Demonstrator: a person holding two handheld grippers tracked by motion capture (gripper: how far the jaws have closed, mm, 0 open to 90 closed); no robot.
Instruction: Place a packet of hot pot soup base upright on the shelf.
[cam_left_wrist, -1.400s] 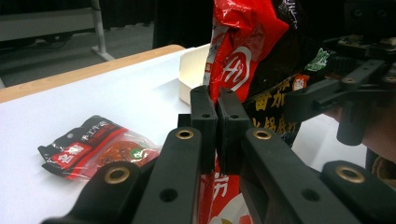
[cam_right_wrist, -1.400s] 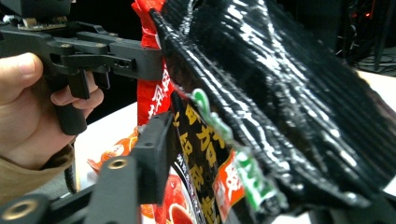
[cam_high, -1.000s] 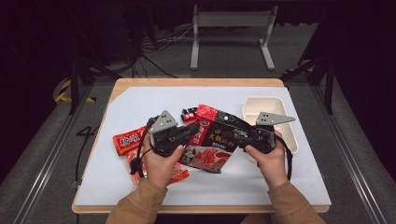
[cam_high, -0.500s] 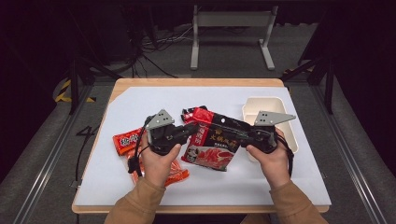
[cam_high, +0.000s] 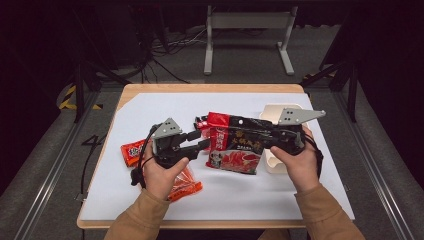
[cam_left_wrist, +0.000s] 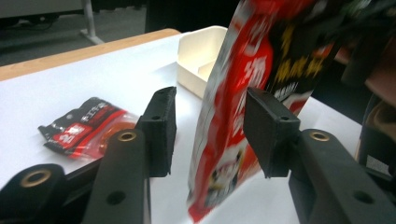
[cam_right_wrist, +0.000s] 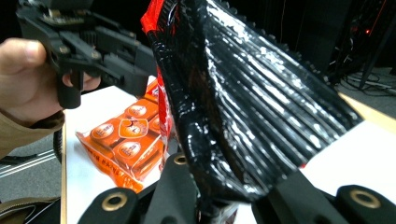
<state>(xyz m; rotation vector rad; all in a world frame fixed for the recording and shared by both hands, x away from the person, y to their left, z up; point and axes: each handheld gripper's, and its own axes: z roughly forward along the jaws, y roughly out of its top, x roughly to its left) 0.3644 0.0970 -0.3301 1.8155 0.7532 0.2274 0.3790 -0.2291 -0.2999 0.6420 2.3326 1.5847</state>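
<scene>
since half a second ago the red-and-black pouch (cam_high: 235, 145) sits a touch higher in the middle of the high view, still held up off the white table cover (cam_high: 150, 110); the left gripper (cam_high: 202, 141) has come in to its left edge. a second ago the pouch lay lower and flatter between the hands.

right gripper (cam_high: 252, 136): jaws clamped on the pouch's crimped black top seal, as the right gripper view shows, with the ribbed black film (cam_right_wrist: 252, 107) rising from between them. left gripper: jaws apart, one on either side of the pouch's lower edge (cam_left_wrist: 229, 140); the left gripper view shows a gap on the left jaw's side, contact on the right jaw's side cannot be told.

pouch: glossy, red lower half with a printed picture, black upper band with yellow lettering, blurred in the left gripper view. it hangs nearly upright, centre of frame.

the cream tray (cam_high: 272, 111) sits at centre right, behind the right gripper. orange snack pack (cam_high: 182, 185) lies under the left hand (cam_high: 162, 175), lower left of centre. a small red packet (cam_high: 132, 150) lies at left.
</scene>
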